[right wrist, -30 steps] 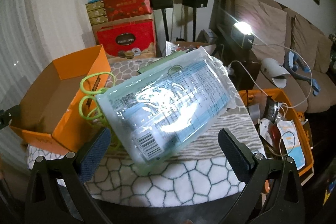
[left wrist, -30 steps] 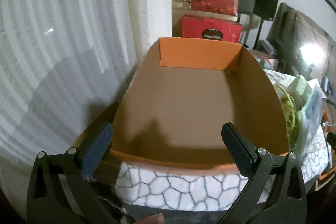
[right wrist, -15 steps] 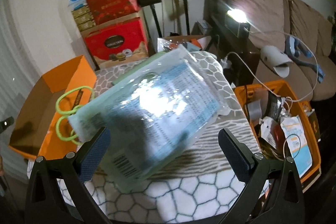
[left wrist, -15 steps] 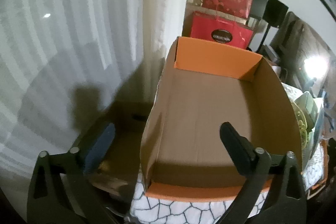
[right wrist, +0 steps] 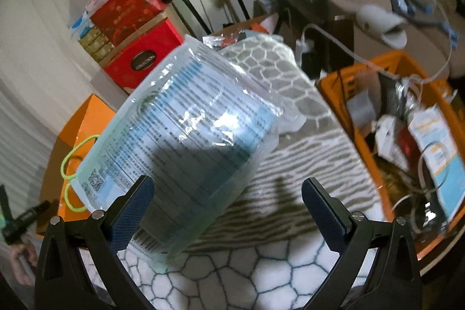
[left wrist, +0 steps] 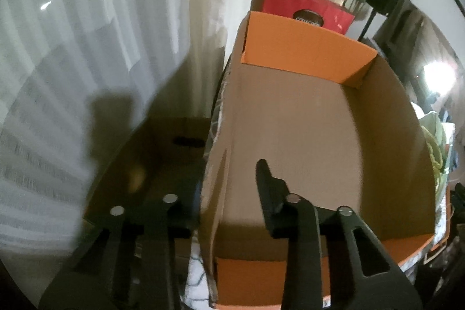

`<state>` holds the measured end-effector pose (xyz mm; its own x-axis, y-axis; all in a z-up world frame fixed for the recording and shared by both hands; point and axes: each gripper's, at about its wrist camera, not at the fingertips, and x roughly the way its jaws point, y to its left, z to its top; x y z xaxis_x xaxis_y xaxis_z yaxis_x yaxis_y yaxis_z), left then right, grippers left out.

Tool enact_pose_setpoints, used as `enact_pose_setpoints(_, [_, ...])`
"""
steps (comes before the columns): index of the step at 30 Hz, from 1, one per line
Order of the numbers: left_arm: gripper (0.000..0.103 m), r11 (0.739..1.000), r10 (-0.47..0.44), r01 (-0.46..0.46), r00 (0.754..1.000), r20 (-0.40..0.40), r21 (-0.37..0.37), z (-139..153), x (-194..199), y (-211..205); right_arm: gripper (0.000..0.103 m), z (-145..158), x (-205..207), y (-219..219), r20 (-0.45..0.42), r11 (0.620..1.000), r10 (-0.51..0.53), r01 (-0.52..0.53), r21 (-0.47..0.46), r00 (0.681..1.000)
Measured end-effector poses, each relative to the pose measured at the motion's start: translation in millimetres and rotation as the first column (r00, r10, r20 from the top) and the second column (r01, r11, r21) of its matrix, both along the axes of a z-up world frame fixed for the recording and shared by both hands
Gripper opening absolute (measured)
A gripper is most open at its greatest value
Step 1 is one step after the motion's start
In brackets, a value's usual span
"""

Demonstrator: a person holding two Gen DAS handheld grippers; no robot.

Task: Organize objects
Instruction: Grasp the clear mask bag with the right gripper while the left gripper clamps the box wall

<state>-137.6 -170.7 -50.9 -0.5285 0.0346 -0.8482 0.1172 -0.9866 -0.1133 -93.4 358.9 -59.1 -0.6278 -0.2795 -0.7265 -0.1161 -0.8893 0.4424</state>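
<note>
The left gripper (left wrist: 229,193) straddles the left wall of the open orange cardboard box (left wrist: 308,48), fingers narrowed (contact unclear); the right gripper (right wrist: 226,208), fingers wide, hovers at the clear printed plastic packet (right wrist: 186,141) on the hexagon-patterned cloth (right wrist: 241,275).

my left gripper (left wrist: 229,188) straddles one side wall, one finger inside, the other outside in shadow, jaws narrowed but whether they pinch it i cannot tell. my right gripper (right wrist: 226,205) hangs with jaws spread wide, gripping nothing.
</note>
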Motion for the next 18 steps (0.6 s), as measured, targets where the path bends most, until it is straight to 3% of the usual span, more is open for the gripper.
enact_pose_setpoints(9, [0.011, 0.999, -0.007, 0.005, 0.998, 0.063, 0.032, -20.3, -12.1, -10.1, 0.09, -28.7, -5.1, 6.5, -0.049, 0.964, 0.052, -0.063, -0.258, 0.997])
enact_pose_setpoints(13, [0.006, 1.0, -0.004, 0.003, 0.997, 0.071, 0.024, -27.1, -14.0, -11.2, 0.09, -32.6, -8.3, 2.2, -0.086, 0.944, 0.09, -0.112, -0.312, 0.992])
enact_pose_setpoints(18, [0.005, 1.0, -0.004, 0.002, 0.997, 0.073, 0.027, -28.4, -14.6, -12.6, 0.091, -35.4, -9.3, -0.7, -0.104, 0.943, 0.105, -0.132, -0.307, 0.989])
